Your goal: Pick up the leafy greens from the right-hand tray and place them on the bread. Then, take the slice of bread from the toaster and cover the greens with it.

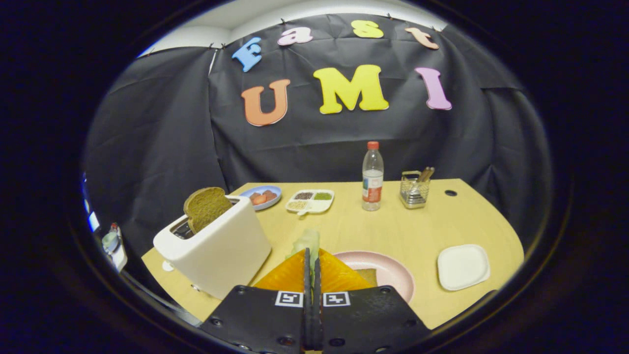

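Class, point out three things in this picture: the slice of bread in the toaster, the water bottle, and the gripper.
Slice of bread point(206, 207): gripper view, middle of its brown face above the slot.
Water bottle point(372, 179): gripper view, on its label.
Gripper point(311, 268): gripper view, between its closed fingertips, leafy greens point(307, 242) just ahead.

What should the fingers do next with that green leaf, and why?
Probably carry the leafy greens a little toward the pink plate and lower them. The fingers look closed on the leaf, and the bread on that plate is still bare.
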Demonstrator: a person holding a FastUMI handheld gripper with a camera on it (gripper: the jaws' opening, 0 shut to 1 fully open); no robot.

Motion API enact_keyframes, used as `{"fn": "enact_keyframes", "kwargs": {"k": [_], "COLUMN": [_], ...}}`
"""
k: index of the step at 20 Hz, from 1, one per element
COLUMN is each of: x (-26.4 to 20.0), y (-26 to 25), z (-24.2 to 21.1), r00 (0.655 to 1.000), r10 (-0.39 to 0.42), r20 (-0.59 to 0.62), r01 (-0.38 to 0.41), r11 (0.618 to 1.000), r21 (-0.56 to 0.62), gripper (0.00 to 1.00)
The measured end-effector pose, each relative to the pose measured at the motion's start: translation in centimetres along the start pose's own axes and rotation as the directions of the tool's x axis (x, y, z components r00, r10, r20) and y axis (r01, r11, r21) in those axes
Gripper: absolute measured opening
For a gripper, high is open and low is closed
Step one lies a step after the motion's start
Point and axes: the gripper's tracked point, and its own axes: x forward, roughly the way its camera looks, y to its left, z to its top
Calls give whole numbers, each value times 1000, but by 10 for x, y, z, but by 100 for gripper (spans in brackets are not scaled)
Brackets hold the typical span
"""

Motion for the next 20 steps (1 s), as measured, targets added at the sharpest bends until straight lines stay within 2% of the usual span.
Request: {"fn": "enact_keyframes", "kwargs": {"k": [1,4,9,11,15,17,19,20], "x": [8,24,52,62,75,73,70,67], "y": [1,-28,-64,-74,-84,-93,-98,-96], "z": [-7,-17,-25,-30,-42,-43,-40,-39], "r00": [1000,996,987,982,976,968,965,966], "r10": [5,-82,-147,-172,-179,-218,-236,-232], "r20": [-22,-33,-64,-76,-121,-128,-112,-110], "r01": [-5,81,143,165,167,206,225,221], "r11": [1000,996,988,981,981,973,968,969], "r21": [-5,-42,-61,-99,-101,-105,-109,-106], "gripper": [0,0,0,0,1,9,44,53]}}
